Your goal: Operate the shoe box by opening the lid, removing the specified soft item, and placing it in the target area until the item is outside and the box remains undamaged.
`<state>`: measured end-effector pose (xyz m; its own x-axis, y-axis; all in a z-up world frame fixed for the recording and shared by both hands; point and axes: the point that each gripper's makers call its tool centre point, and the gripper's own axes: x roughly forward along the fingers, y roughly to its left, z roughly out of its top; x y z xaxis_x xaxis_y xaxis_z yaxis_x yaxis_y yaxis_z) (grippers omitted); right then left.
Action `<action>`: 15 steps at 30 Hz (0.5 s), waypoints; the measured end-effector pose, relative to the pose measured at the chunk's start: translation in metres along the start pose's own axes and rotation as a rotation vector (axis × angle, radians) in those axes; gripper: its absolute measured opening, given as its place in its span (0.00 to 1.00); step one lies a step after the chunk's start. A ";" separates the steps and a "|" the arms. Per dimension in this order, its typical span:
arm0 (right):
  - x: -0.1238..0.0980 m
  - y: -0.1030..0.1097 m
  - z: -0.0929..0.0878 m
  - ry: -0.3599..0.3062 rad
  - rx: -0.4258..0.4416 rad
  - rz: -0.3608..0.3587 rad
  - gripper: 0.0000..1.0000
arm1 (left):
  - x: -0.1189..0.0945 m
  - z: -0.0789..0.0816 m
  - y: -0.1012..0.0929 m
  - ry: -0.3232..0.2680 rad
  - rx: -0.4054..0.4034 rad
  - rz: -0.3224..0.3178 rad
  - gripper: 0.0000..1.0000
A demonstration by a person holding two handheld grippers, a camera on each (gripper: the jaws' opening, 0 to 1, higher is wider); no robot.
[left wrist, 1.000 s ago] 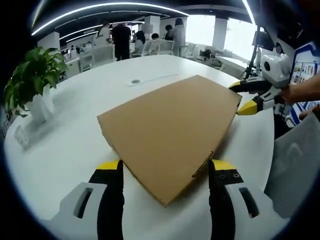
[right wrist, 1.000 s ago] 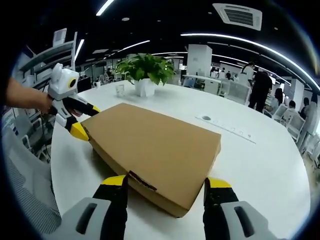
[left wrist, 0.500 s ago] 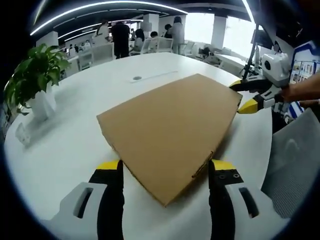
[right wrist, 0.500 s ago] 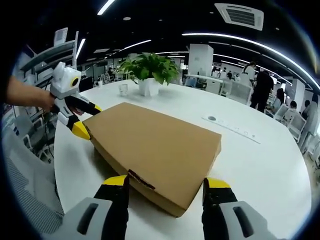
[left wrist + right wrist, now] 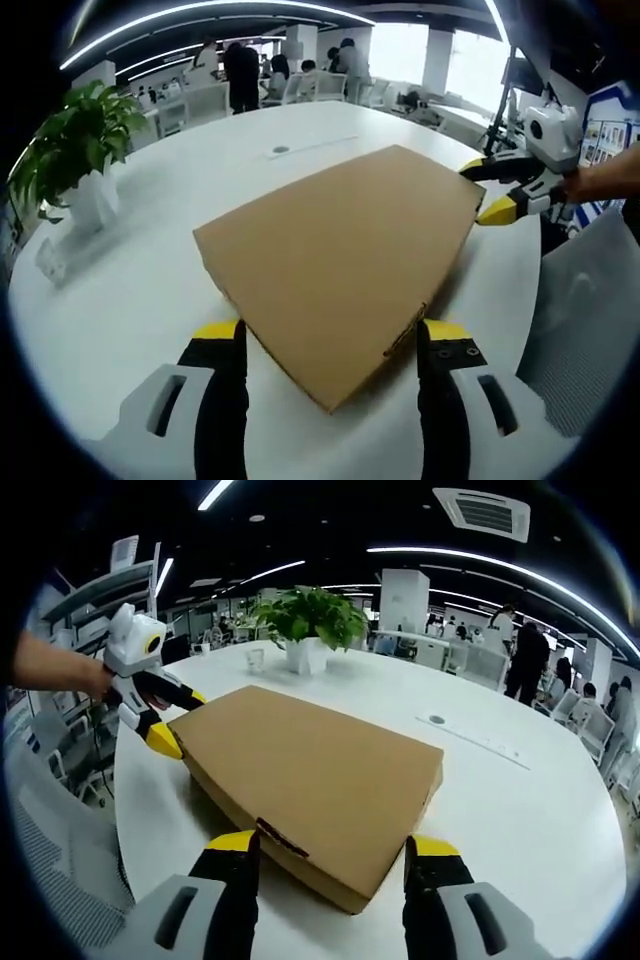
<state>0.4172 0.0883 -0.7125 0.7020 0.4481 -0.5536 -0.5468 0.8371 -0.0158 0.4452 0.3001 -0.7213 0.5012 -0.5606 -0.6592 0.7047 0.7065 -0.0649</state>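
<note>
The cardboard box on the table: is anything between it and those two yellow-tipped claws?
Nothing visible. The closed shoe box lies on the white table, one corner between the open jaws of the left gripper, the opposite corner between those of the right gripper.

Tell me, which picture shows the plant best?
The right gripper view: the plant stands near the middle, leaves and white pot all clear. In the left gripper view the plant sits off at the edge, bent by the lens.

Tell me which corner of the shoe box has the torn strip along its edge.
The corner of the shoe box between the right gripper; a dark torn strip runs along its near edge. The corner at the left gripper looks clean.
</note>
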 end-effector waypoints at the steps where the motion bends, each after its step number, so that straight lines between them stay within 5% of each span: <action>1: 0.000 0.001 0.000 -0.001 0.001 0.000 0.55 | -0.001 -0.001 0.001 0.000 0.000 0.000 0.68; 15: 0.003 0.016 0.002 0.002 -0.001 -0.001 0.56 | -0.011 -0.010 0.007 0.005 0.000 -0.001 0.68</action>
<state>0.4117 0.1039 -0.7130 0.7020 0.4463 -0.5550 -0.5460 0.8376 -0.0171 0.4397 0.3150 -0.7220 0.4979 -0.5595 -0.6626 0.7056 0.7056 -0.0657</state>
